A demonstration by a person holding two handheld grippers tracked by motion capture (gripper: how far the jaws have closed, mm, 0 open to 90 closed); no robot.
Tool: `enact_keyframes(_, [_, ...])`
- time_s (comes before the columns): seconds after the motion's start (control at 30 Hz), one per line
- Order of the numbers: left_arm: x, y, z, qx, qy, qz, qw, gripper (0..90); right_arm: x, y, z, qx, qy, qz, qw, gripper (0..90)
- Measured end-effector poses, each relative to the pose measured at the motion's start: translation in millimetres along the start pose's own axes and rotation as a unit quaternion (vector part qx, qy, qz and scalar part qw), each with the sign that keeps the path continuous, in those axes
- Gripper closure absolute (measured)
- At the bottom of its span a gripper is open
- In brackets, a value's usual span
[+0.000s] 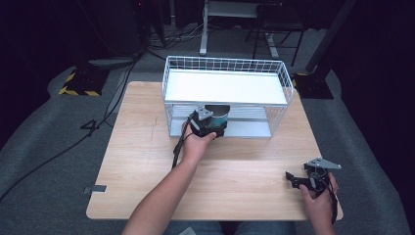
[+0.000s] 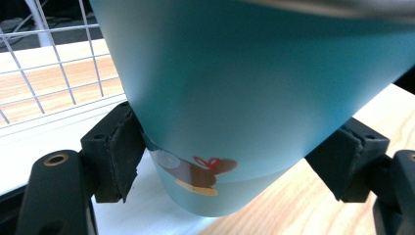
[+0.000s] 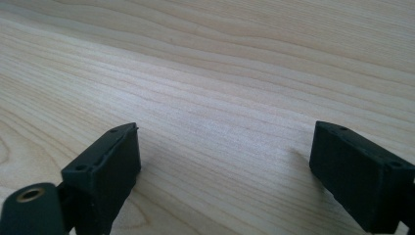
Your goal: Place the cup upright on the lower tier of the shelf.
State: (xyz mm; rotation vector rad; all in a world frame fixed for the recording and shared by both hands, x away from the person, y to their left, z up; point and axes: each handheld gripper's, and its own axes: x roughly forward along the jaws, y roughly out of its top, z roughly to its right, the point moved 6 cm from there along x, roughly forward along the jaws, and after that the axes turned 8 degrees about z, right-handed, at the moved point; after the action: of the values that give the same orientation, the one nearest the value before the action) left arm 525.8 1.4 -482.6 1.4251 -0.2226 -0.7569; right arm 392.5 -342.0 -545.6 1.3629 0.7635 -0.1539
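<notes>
High view first: the left tongs point(image 1: 214, 125) sit just left of centre in the frame, clamped around a teal cup point(image 1: 219, 118) at the open front of the white wire rack point(image 1: 284, 81). The cup stands at the mouth of the rack's lower shelf, tucked under the white upper shelf, so its top is hidden from here. Down in the lower right corner, the right tongs point(image 1: 292, 179) rest low over the wooden counter point(image 1: 142, 147), spread apart and holding nothing (well apart from the cup, too).

Over to the left gripper view: the cup point(image 2: 244, 98) fills the upper and middle frame, and both black pads point(image 2: 122, 152) press against its sides near the lower part of the wall, where a small brown cartoon print sits. Its base appears to straddle the shelf's front edge, white to the lower left, wood grain to the lower right. It looks like a smooth, rigid tumbler, likely light if empty, and that glossy, tapering wall could slip downward through a loose squeeze. A firm hold on opposite sides of the wall, as here, seems right; whether anything is inside, I cannot tell.

Right gripper view now: the right tongs point(image 3: 222, 171) are splayed wide, bare wood grain between the jaws, nothing gripped.
</notes>
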Motion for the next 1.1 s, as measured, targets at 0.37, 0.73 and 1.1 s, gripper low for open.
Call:
enact_keyframes(0.37, [17.9,-1.7,-5.7,-0.022,0.022,0.009,0.9995,21.2,0.0,0.1,0.0,0.0,0.0,0.0,1.0,11.8])
enact_keyframes(0.73, [25.7,-2.7,-13.1,0.007,0.04,0.005,0.9992,21.2,0.1,0.1,0.0,0.0,0.0,0.0,1.0,11.8])
enact_keyframes(1.1, [32.4,-11.4,-16.2,0.009,0.041,-0.02,0.9989,20.8,0.1,0.1,0.0,0.0,0.0,0.0,1.0,11.8])
